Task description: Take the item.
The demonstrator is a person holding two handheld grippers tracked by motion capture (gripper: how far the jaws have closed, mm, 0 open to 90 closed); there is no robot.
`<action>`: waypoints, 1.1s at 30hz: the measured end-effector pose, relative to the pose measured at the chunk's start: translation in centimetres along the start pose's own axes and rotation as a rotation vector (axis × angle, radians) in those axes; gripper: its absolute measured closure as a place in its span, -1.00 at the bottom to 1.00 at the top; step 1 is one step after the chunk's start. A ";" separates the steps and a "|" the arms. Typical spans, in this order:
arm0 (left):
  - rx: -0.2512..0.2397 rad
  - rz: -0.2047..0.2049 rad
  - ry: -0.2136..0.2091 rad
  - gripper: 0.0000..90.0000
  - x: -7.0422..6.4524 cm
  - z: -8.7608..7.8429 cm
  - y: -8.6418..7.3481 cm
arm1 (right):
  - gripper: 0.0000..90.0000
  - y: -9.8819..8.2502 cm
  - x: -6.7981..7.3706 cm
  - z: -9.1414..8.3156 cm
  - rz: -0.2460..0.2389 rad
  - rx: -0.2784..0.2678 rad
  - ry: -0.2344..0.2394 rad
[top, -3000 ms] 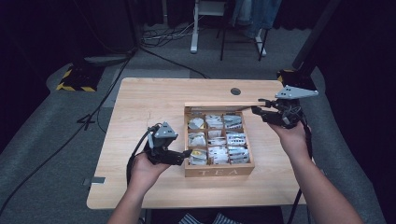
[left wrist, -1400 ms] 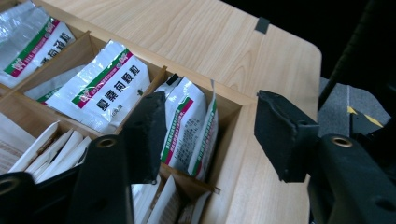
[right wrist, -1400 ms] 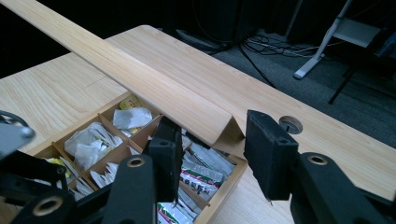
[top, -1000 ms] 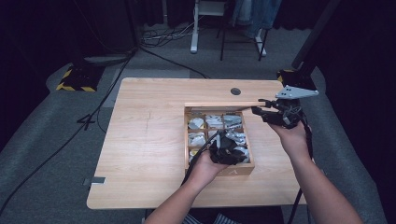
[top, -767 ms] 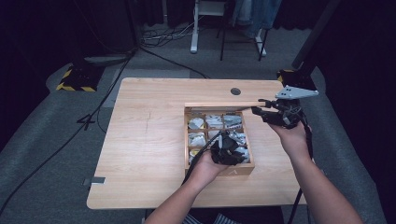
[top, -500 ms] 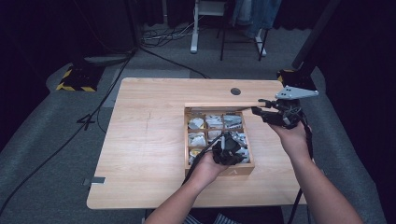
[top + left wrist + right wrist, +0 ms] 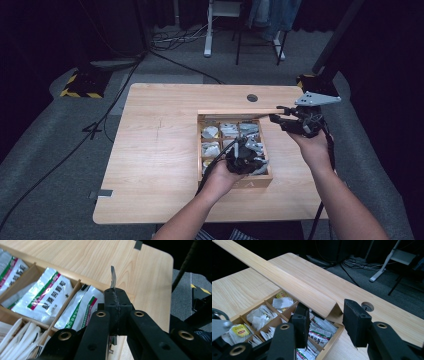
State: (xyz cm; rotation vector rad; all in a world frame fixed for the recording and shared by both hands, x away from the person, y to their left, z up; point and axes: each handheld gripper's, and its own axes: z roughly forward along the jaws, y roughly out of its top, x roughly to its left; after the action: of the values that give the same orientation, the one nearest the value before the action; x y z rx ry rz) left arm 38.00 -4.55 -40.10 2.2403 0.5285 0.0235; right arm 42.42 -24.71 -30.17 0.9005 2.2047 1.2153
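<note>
An open wooden tea box (image 7: 240,183) stands on the table, its compartments full of tea bags and packets. My left gripper (image 7: 246,153) reaches into the front right part of the box. In the left gripper view it (image 7: 117,293) is shut on the thin silver edge of a tea packet (image 7: 113,277), which sticks up between the pads. White packets with green and red print (image 7: 47,296) lie beneath. My right gripper (image 7: 275,118) holds the raised lid (image 7: 235,111) at its right end. In the right gripper view the lid's corner (image 7: 329,308) sits between the pads of that gripper (image 7: 324,313).
The box (image 7: 331,340) sits right of the table's middle, with a round cable hole (image 7: 252,98) behind it. Bare tabletop (image 7: 155,145) spreads to the left. Cables and a desk leg (image 7: 207,30) lie on the grey floor beyond.
My left gripper came from the tabletop left of the box into the box, then closed on a packet. The right gripper and the lid have kept still.
</note>
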 end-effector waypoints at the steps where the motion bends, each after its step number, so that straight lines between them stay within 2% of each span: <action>1: -0.009 0.009 0.010 0.99 -0.2 -0.2 0.2 | 0.27 0.0 0.0 0.0 -0.001 0.001 0.000; 8: -0.063 0.031 0.026 0.99 -0.8 -1.7 0.9 | 0.27 0.0 0.0 0.0 -0.001 0.002 0.000; 11: -0.104 0.036 0.005 0.99 -0.9 -2.7 1.1 | 0.27 0.0 0.0 0.0 -0.002 0.003 0.000; 14: -0.115 0.046 -0.013 0.99 -0.9 -3.1 1.2 | 0.27 0.0 0.0 0.0 -0.001 0.004 0.000; 18: -0.137 0.046 -0.010 0.99 -0.8 -4.1 1.1 | 0.27 0.0 0.0 0.0 0.000 0.005 0.000; 23: -0.164 0.056 -0.002 0.99 -0.8 -5.9 0.7 | 0.27 0.0 0.0 0.0 -0.001 0.004 0.000; 26: -0.158 0.081 0.012 0.99 -0.8 -6.8 0.2 | 0.27 0.0 0.1 0.0 0.003 0.005 0.000; 33: -0.175 0.081 0.038 0.99 -0.7 -9.0 -1.0 | 0.27 -0.1 0.1 -0.1 0.004 0.005 -0.001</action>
State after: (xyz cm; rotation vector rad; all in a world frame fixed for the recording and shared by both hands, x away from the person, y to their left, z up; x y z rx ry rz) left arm 35.35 2.30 -34.69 2.0925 0.4390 0.1490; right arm 42.24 -24.69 -30.21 0.9084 2.2074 1.2113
